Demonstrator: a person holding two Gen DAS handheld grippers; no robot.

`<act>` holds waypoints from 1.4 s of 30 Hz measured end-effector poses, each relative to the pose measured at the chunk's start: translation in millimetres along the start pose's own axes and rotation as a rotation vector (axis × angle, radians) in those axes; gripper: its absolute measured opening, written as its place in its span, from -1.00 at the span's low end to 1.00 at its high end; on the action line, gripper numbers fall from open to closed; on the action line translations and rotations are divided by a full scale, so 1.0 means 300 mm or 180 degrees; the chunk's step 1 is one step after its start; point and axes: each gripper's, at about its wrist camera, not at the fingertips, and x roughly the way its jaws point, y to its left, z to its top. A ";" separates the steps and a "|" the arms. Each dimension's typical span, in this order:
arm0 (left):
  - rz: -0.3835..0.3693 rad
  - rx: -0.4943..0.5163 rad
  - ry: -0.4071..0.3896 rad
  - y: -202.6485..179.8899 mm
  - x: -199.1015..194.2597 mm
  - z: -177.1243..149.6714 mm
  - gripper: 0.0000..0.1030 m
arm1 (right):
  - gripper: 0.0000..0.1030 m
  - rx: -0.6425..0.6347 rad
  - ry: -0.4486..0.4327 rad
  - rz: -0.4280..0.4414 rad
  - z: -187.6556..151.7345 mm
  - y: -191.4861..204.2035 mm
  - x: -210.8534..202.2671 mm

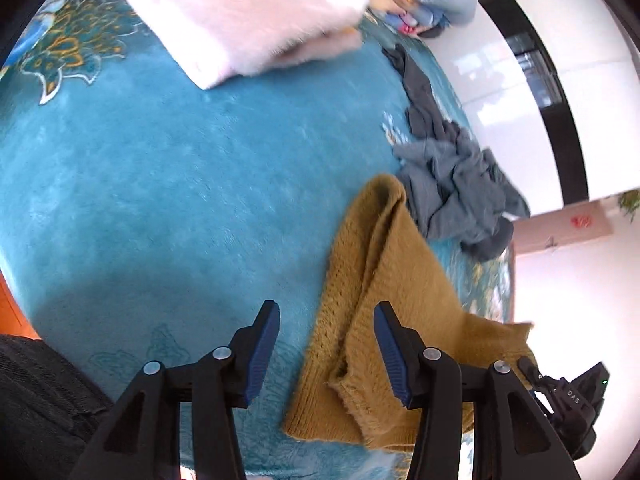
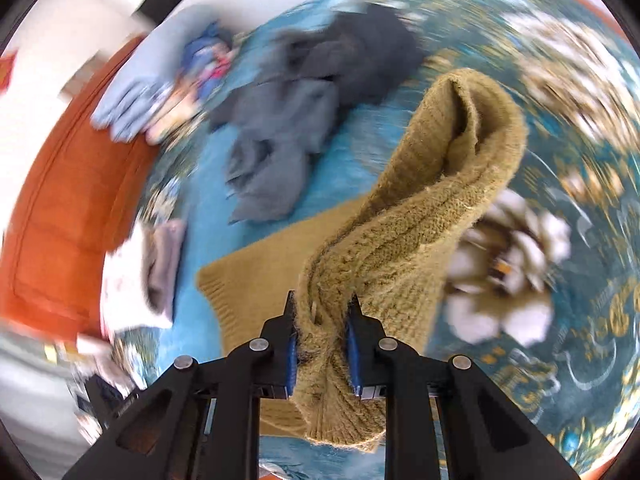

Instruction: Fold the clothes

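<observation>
Right wrist: right tongs clench mustard sweater, seemingly its sleeve; left tongs gape above teal rug.

1. Bright daylight fills both fisheye views; the white floor at far right is washed out by glare.
2. Motion blur smears the right wrist view, worst on the patterned carpet at right.
3. Dark rims and curved lines mark heavy edge distortion.
</observation>
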 end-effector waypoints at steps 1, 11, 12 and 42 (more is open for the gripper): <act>-0.0026 0.0000 -0.0025 0.006 -0.010 0.006 0.04 | -0.59 -0.0244 0.0007 -0.0009 -0.004 0.077 0.010; -0.0185 -0.0335 -0.0055 0.083 -0.021 0.034 0.10 | -0.59 -0.2030 0.0732 -0.0162 -0.212 0.562 0.283; -0.0189 -0.0354 -0.0038 0.086 -0.017 0.036 0.11 | -0.59 -0.2079 0.0881 -0.0272 -0.241 0.567 0.348; -0.0355 0.0174 0.0465 -0.056 0.123 -0.016 0.43 | -0.01 -0.1430 0.0809 0.0209 -0.282 0.306 0.285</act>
